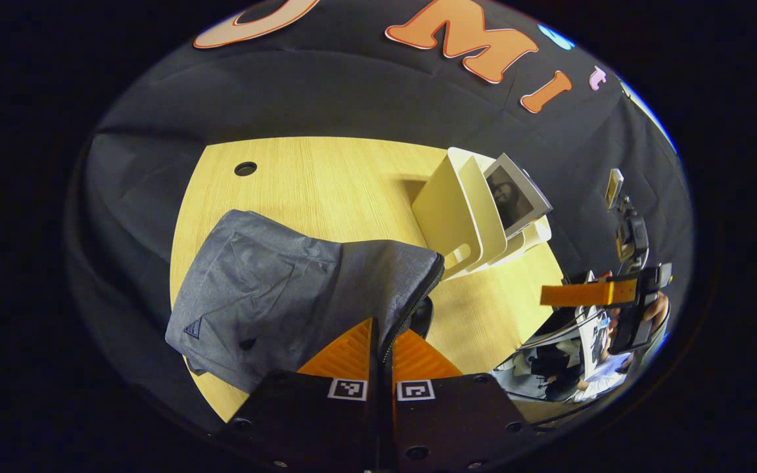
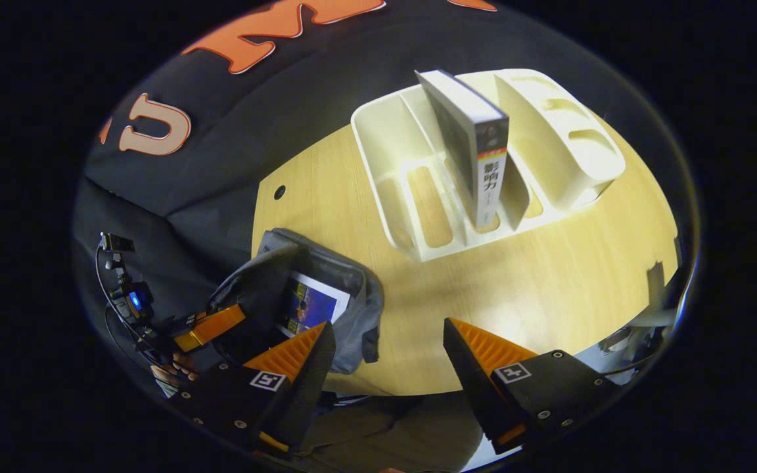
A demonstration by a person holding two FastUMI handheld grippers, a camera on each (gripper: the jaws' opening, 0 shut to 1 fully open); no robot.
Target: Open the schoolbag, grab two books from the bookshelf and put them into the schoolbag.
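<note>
Pinching the zipper edge of the grey schoolbag [image 1: 286, 289], the left hand-held gripper [image 1: 378, 345] has its fingers drawn narrow, almost together, with the bag's rim caught between them just ahead of the tips. Judging by the right gripper view, this grip holds the mouth of the bag up and apart so a book can slide in: one book [image 2: 311, 303] already lies inside the opening, its cover showing.

The right hand-held gripper [image 2: 385, 341] stands wide and holds nothing, hovering above the desk [image 2: 549, 289]. Up ahead of it, beyond a stretch of bare wood, sits the cream bookshelf [image 2: 391, 151], with the second book [image 2: 477, 154] upright in one of its slots, spine turned toward the gripper. That upright stance leaves the spine and top edge free to be clasped from this side.

By my reading, the bag is open and half the loading is done; the remaining step is to reach forward for the standing book, then carry it back to the bag, which lies to the gripper's lower left.
</note>
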